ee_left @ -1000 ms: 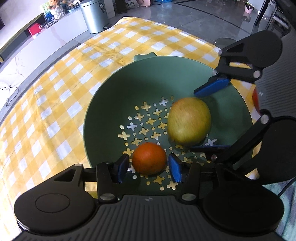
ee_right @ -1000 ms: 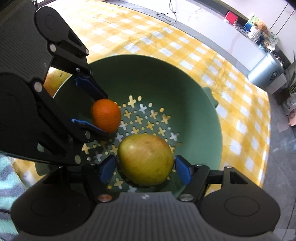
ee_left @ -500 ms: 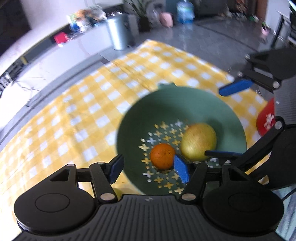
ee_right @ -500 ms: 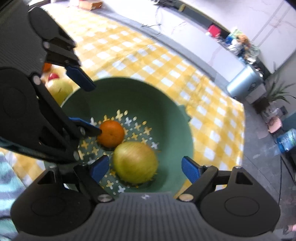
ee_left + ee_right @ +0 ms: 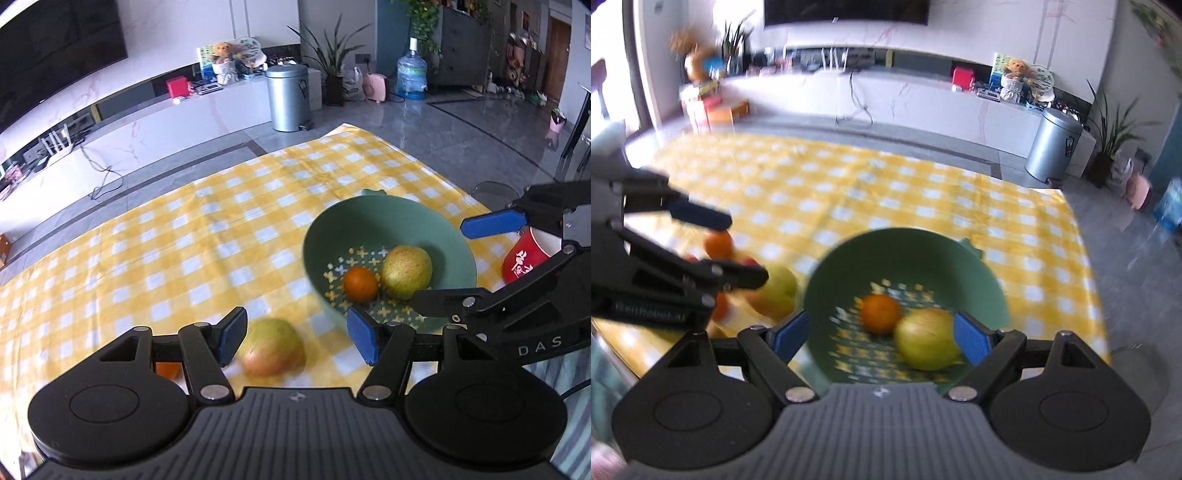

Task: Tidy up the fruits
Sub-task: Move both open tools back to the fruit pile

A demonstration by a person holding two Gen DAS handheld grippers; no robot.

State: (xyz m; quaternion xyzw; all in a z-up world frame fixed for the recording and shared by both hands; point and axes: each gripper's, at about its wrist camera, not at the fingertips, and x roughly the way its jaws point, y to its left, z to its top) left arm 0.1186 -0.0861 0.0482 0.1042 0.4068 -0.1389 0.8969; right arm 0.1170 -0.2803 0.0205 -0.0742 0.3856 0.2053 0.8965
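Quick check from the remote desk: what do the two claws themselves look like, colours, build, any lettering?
Both match: matte black linkage bodies with silver pivot pins, two round black discs at the base, a ribbed grey housing between them, and blue ribbed pads on the fingers. The left claw and the right claw each carry pale lettering on the side; "DAS" is readable on the right one, the left one's is too blurred.

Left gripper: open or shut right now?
Open. The left gripper has its blue pads spread wide and holds nothing; an apple lies on the tablecloth between them, untouched.

Both grippers: black linkages, silver screws, blue-padded jaws, ribbed grey bodies.
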